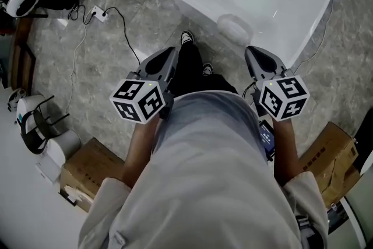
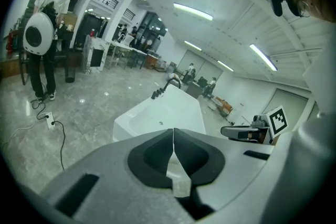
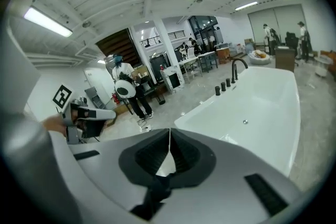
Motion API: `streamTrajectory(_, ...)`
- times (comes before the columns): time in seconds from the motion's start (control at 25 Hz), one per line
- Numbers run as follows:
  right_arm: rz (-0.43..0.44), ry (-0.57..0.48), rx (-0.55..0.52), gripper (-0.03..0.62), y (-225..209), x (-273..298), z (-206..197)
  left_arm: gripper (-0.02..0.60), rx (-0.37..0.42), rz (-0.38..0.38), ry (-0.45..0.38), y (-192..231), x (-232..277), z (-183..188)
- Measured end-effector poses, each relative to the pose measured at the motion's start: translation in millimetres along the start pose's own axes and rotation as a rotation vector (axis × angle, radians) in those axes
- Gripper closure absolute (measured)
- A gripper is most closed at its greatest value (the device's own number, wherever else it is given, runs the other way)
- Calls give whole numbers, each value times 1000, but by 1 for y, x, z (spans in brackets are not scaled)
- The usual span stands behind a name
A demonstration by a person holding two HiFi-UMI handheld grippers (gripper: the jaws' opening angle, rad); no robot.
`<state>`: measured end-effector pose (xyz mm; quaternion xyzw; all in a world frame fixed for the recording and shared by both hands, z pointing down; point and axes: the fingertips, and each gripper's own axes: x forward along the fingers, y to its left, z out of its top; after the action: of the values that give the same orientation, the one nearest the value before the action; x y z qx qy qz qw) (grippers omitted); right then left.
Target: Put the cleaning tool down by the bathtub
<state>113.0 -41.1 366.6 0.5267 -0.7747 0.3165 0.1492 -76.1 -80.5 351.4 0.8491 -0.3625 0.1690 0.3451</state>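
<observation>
The white bathtub (image 1: 303, 3) stands on the grey floor just ahead of me, right of centre; it also shows in the left gripper view (image 2: 157, 118) and the right gripper view (image 3: 262, 107). A white rounded thing (image 1: 233, 27) lies on its near rim; I cannot tell what it is. My left gripper (image 1: 170, 51) (image 2: 173, 136) is shut and holds nothing. My right gripper (image 1: 251, 51) (image 3: 169, 139) is also shut and holds nothing, its tip just short of the tub's near edge. Both hang in the air in front of my body.
A power strip (image 1: 97, 13) with a black cable lies on the floor at the left. Cardboard boxes (image 1: 87, 172) (image 1: 329, 154) stand behind me on both sides. A person with a round white backpack (image 2: 39, 34) stands beyond. A dark faucet (image 3: 239, 66) rises at the tub's far end.
</observation>
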Motion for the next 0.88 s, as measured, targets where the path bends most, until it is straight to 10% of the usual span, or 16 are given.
streamTrajectory(0.12, -41, 11, -113, 582, -1, -5, 0, 572, 6, 3, 3, -1, -2, -3)
streamTrajectory(0.88, 32, 23, -36, 583, 4, -10, -4, 572, 1, 0, 20, 0, -4, -13)
